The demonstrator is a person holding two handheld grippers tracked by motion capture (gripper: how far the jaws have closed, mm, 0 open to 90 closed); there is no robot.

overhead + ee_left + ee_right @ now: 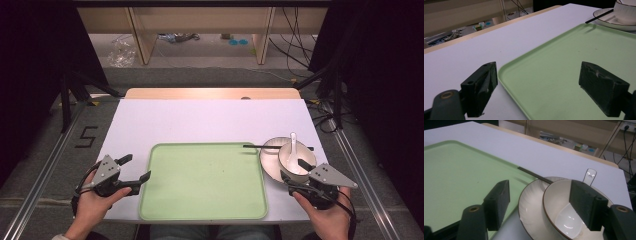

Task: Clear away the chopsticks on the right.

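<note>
Bowl [296, 161] with a spoon [293, 146] sat on a plate [270, 161] right of the green tray [200, 182] from above; left tongs [537, 87] gaped wide over the tray's corner; right tongs [541, 205] gaped around the bowl's near rim.

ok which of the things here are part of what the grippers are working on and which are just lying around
In the job:
- bowl, under the right gripper
- spoon standing in it
- plate beneath it
- chopsticks across the plate
- green tray, by the open left gripper

Lying about:
- cables on the floor
- plastic bag beyond the table
</note>
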